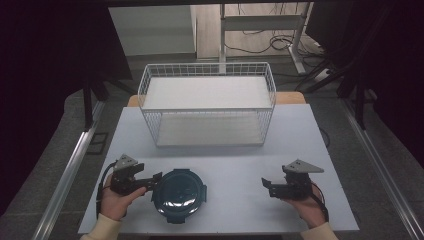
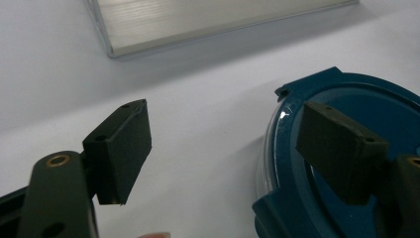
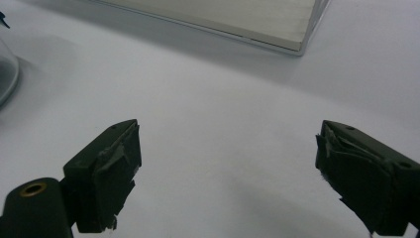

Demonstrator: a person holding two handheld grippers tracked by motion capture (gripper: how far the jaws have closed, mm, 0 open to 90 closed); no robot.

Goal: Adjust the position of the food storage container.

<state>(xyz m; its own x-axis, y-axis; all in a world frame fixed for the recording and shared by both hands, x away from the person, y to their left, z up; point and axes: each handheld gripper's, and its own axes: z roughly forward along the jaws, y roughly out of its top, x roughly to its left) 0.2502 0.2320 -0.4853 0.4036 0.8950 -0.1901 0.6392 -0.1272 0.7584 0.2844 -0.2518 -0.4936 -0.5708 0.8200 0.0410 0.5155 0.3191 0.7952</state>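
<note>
A round dark-blue container with a clear-centred lid (image 1: 179, 194) sits on the white table (image 1: 240, 162) near its front left. My left gripper (image 1: 154, 181) lies just left of it, open, its tips at the container's left rim. In the left gripper view the gripper (image 2: 225, 111) has one jaw hanging over the blue lid (image 2: 346, 96) and the other out over bare table; neither pad presses on anything. My right gripper (image 1: 265, 184) rests at the front right, open with nothing between its fingers, and the right gripper view has it (image 3: 228, 131) over bare table.
A white wire basket rack (image 1: 150, 85) with two shelves stands at the back centre of the table; its base edge appears ahead of both grippers (image 2: 198, 20) (image 3: 223, 15). The container's edge (image 3: 7, 74) lies far left of the right gripper. Dark floor and cables surround the table.
</note>
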